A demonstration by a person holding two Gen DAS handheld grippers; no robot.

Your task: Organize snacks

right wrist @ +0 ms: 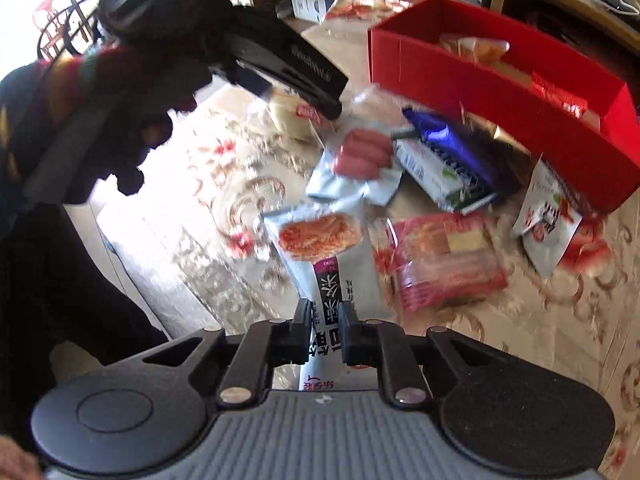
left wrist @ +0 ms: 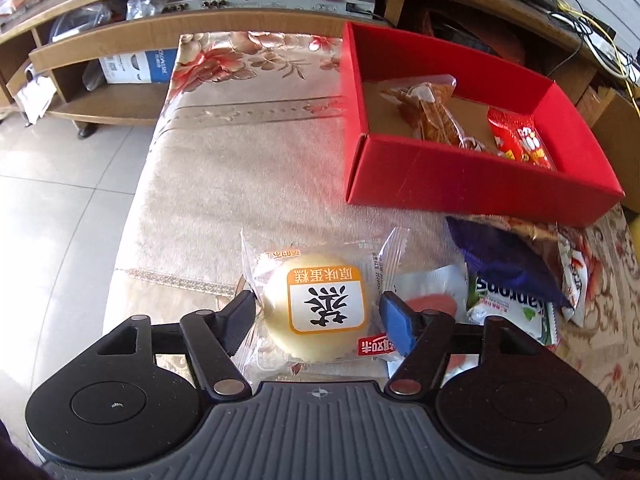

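A round pale cake in a clear wrapper [left wrist: 316, 308] lies on the floral cloth, and my left gripper [left wrist: 318, 314] straddles it. Its jaws stand on either side of the cake, apart from the bun, with only loose wrapper at the pads. A silver noodle packet with a red food picture [right wrist: 320, 248] is pinched at its near end by my right gripper [right wrist: 325, 316], and the rest sticks out ahead over the cloth. The red open box [left wrist: 460, 176] sits at the back right, holding a brown snack bag [left wrist: 432, 112] and a red packet [left wrist: 520, 140].
Loose snacks lie before the box [right wrist: 480, 92]: a sausage pack [right wrist: 360, 156], a green-white gum pack [right wrist: 440, 176], a blue bag [right wrist: 444, 132], a red cake pack [right wrist: 444, 260], a white-red sachet [right wrist: 548, 220]. A wooden shelf unit [left wrist: 160, 36] stands behind; tiled floor [left wrist: 60, 180] lies left.
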